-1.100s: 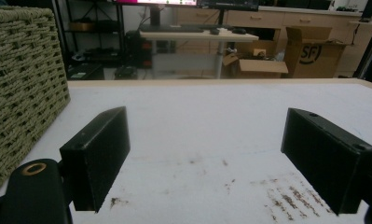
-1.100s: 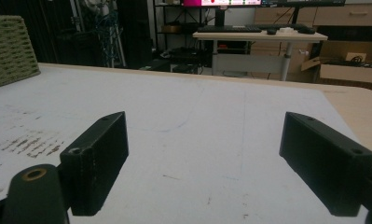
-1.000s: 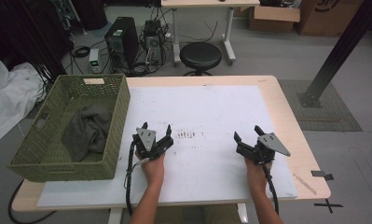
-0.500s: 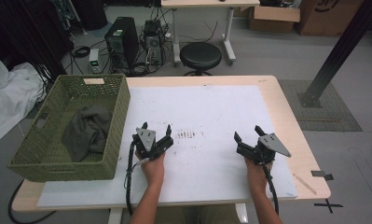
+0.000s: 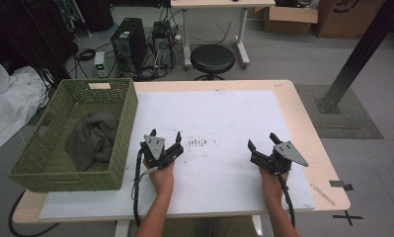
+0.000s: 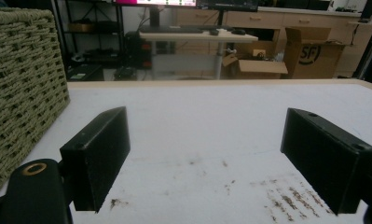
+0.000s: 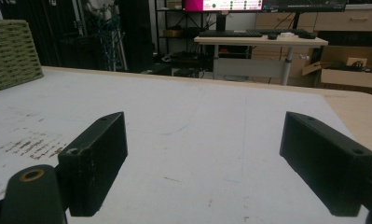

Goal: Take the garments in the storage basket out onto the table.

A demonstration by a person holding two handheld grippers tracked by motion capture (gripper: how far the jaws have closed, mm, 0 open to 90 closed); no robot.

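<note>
Grippers — left gripper (image 5: 165, 135), right gripper (image 5: 261, 142) — jaws apart, near basket (image 5: 128, 106)

The white mat (image 5: 224, 118) lies bare from 10 to 2 o'clock ahead of both grippers, so either could pass forward freely. At 9 o'clock of the left gripper (image 5: 165, 138), the green woven basket (image 5: 128, 113) stands just beside it, its wall blocking passage leftward; a grey cloth (image 5: 93, 138) lies inside

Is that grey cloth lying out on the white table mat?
No, the grey cloth lies inside the green woven basket, left of the left hand-held gripper.
</note>
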